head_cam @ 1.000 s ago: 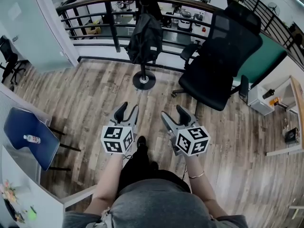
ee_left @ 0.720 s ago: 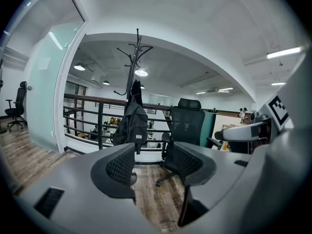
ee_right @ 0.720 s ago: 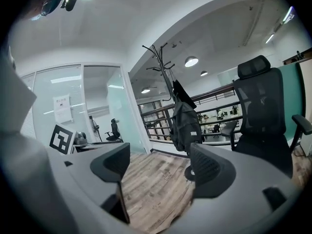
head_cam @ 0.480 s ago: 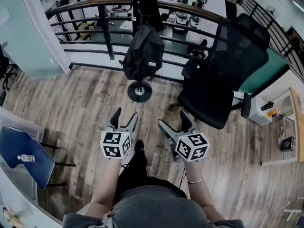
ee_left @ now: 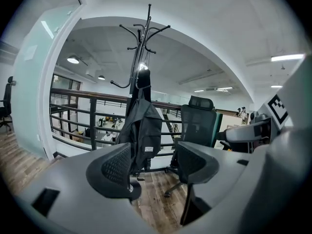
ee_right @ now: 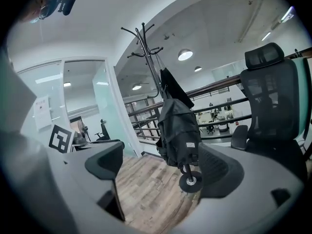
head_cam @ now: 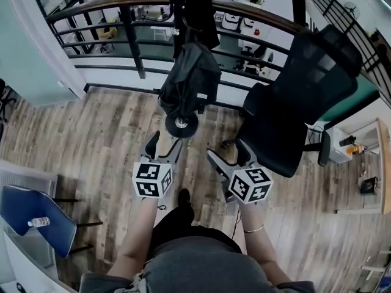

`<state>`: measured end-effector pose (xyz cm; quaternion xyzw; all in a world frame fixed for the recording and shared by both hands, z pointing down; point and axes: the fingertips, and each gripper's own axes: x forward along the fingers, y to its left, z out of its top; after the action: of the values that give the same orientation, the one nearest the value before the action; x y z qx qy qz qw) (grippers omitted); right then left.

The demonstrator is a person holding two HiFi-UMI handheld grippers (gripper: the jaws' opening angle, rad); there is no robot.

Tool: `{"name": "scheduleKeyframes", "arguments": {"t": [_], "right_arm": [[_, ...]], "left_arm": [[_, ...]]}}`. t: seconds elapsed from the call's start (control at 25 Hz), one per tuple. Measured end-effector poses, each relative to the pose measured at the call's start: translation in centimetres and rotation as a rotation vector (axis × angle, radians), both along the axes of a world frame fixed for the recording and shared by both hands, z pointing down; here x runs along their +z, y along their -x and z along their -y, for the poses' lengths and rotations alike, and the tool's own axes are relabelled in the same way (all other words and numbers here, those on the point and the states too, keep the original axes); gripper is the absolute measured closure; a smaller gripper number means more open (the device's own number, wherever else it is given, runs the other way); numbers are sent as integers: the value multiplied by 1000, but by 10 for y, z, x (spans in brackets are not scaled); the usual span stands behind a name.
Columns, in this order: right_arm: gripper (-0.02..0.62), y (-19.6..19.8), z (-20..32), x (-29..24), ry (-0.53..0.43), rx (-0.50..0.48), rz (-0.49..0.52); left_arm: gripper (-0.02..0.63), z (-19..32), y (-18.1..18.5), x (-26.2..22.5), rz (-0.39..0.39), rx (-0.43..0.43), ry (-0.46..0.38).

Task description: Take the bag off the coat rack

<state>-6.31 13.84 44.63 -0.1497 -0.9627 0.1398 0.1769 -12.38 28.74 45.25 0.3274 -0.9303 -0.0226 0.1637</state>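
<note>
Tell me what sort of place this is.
Probably an office mezzanine: a mesh chair, a railing above desks below, and a coat rack with a bag.

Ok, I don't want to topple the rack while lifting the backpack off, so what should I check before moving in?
1. Left gripper ready: ok. Its jaws have just been opening and stand apart, nothing between them.
2. Right gripper ready: ok. Its jaws have also just been opening, wide and empty.
3. Black backpack within grasp: not ok. It hangs on the coat rack ahead, and both grippers are short of it.
4. Room on the right: not ok. The office chair stands close beside the rack.
5. Hook holding the strap: cannot tell. A dark garment hangs just above the backpack.
</note>
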Motion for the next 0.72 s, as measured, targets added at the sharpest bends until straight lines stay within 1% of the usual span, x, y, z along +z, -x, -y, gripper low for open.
{"name": "scheduleKeyframes", "arguments": {"t": [0.2, 0.48, 0.72], "right_arm": [[126, 33, 3, 0, -6, 21, 1], [126, 65, 17, -1, -23, 44, 4], [126, 98, 32, 1, -75, 11, 2]], "left_arm": [[319, 2, 33, 2, -9, 6, -4], [319, 10, 66, 4, -4, 4, 13], [319, 20, 90, 9, -9, -20, 38]]}}
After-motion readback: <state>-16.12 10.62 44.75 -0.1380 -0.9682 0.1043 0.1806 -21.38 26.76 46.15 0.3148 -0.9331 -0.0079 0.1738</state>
